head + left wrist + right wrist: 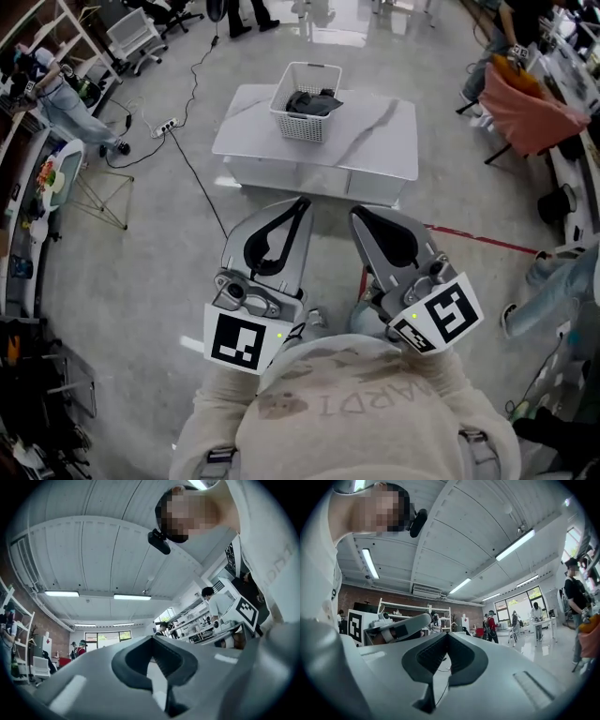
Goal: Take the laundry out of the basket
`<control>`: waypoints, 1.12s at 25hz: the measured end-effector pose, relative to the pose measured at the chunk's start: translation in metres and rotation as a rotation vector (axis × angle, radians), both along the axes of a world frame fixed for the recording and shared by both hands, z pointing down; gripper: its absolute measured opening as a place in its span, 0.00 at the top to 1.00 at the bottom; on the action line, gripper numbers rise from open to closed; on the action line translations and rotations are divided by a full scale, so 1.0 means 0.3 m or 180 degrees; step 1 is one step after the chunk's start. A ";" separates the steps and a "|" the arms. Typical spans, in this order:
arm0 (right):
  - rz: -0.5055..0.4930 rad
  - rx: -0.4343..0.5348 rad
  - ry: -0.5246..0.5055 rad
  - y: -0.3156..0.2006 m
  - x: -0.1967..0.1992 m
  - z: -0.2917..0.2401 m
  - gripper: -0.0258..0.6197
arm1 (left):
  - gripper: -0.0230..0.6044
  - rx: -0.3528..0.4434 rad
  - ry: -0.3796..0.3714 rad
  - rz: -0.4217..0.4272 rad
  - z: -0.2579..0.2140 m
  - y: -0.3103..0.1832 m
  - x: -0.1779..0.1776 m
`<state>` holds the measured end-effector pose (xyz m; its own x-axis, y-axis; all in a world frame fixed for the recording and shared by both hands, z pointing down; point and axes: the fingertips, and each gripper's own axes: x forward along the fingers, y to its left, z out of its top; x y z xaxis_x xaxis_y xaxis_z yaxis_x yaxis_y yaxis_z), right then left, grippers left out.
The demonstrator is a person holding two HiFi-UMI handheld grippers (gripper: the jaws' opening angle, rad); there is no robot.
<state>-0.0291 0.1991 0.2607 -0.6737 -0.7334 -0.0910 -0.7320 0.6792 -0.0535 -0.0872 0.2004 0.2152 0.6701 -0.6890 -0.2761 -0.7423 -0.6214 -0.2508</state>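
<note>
Head view shows left gripper [302, 202] and right gripper [356, 214] closed and empty on the near side, laundry [312, 103] heaped in the basket [281, 99] on the far table [375, 141]; reaching in unopened would likely shove cloth or slide the basket.

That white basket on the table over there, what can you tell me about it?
The basket is white and looks like plastic, with latticed walls, a solid rim and an open rectangular top. It stands upright on the far left part of a white, marble-patterned table. Dark laundry lies heaped inside. Nothing else touches it: the left gripper and right gripper are well short of the table.
</note>
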 end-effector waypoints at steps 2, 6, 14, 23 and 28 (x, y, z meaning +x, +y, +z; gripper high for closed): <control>0.0016 0.0020 0.0032 0.027 -0.028 -0.003 0.92 | 0.96 0.0151 -0.0124 -0.0018 -0.009 0.014 -0.013; 0.0003 0.0049 0.0057 0.037 -0.032 0.007 0.92 | 0.96 0.0281 -0.0279 0.0036 -0.002 0.033 -0.003; 0.0082 -0.0115 0.0010 0.059 0.000 0.011 0.92 | 0.96 -0.0250 -0.0367 0.0047 0.083 0.072 0.006; 0.0027 -0.0233 -0.0010 0.124 0.029 0.034 0.92 | 0.96 -0.0472 -0.0313 -0.0064 0.102 0.104 0.043; 0.0004 -0.0217 0.0024 0.148 0.034 0.035 0.92 | 0.96 -0.0475 -0.0288 -0.0108 0.091 0.120 0.048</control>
